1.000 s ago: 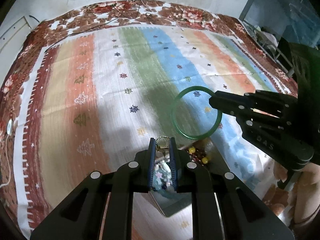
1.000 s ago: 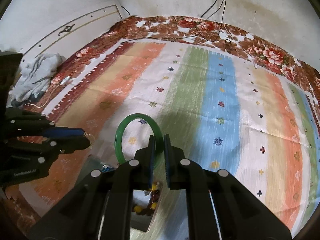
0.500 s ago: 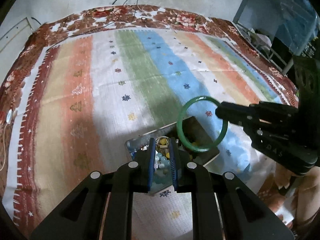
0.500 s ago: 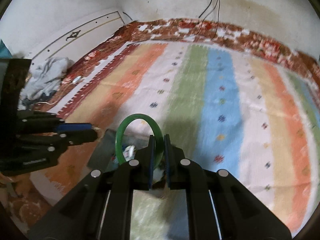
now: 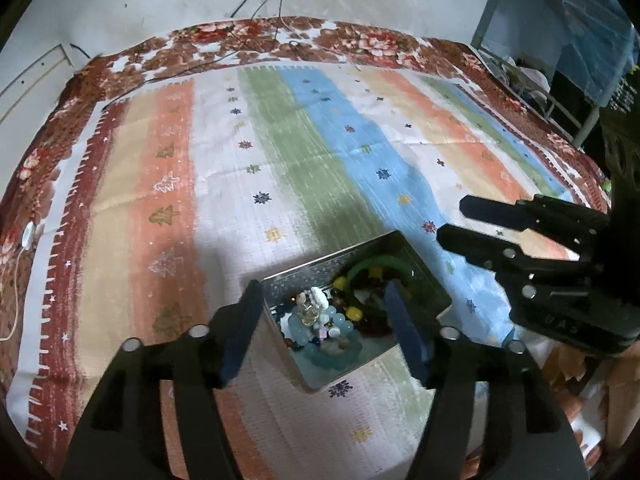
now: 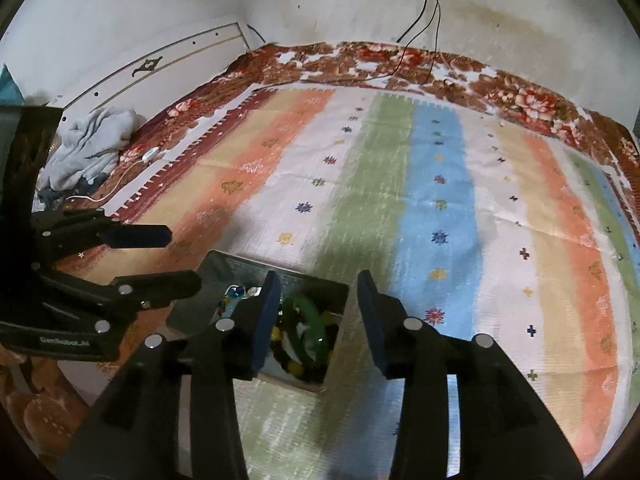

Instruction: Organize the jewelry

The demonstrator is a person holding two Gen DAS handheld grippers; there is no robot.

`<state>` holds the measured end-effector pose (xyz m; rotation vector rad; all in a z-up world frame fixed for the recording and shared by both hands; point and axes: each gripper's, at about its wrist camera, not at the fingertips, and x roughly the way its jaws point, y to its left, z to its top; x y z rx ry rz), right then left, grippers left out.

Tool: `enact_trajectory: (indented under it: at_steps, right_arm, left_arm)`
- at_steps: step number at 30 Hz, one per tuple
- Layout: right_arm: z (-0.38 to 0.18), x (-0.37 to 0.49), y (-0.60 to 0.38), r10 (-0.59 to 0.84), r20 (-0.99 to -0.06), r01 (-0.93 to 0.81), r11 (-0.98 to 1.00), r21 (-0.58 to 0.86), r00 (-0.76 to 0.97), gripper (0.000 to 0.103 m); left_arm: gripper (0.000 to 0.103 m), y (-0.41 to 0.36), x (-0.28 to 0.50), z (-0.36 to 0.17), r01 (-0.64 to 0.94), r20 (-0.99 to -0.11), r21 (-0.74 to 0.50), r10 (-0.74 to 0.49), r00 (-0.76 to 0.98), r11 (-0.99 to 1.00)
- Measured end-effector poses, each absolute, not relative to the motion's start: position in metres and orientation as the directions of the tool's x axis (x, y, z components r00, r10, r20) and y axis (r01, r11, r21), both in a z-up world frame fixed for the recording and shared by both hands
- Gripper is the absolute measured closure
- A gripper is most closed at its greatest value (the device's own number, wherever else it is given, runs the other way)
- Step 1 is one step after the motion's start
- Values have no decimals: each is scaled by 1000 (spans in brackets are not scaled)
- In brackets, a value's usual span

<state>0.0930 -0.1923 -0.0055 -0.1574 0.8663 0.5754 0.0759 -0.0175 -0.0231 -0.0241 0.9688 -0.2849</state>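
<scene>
Both tools hang spread wide above a shiny metal box (image 5: 416,276) that sits on a striped blanket (image 5: 280,152) covering a bed. The left tool (image 5: 320,320), fingers apart and holding nothing, frames the box's near side, where pale blue beads (image 5: 308,326) and a small white charm (image 5: 318,298) lie heaped. The right tool (image 6: 318,312), likewise open and empty, hovers over the other side; a green bangle (image 6: 310,320) rests inside the box among yellow and dark beads (image 6: 292,364). A floral quilt (image 6: 520,100) borders the blanket, with grey cloth (image 6: 92,144) bunched by the wall and black cables (image 6: 428,20) running down from a socket.
</scene>
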Motion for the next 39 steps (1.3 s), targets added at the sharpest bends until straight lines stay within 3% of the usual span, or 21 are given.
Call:
enact_trajectory:
  at_steps: [3,8,10,13,18,39]
  right_arm:
    - [-2,86,-199,423,-734,-539,837,93,531,46]
    - [0,75,-206,444,-713,-555,827,92,543,28]
    - [1,71,-209,467,-705,-565,817,112,535,15]
    - [2,65,-212,476,-693,-571,813,113,541,11]
    - [3,56,-219,483,-674,-569,815,112,559,6]
    - [-6,56,-234,505,-661,-549,820,165,555,5]
  left_arm:
    - [20,-19,67,-23,239,-797,-124,-240,554,963]
    - [12,-18,57,-25,240,-791,-100,-224,569,965]
    - [8,-18,53,-25,240,-786,-87,-215,580,967]
    - [6,-19,46,-24,245,-769,-47,-192,609,968]
    - [6,-16,41,-29,210,-775,-36,-160,612,977]
    - [6,-13,24,-19,157,-683,-19,-127,719,987]
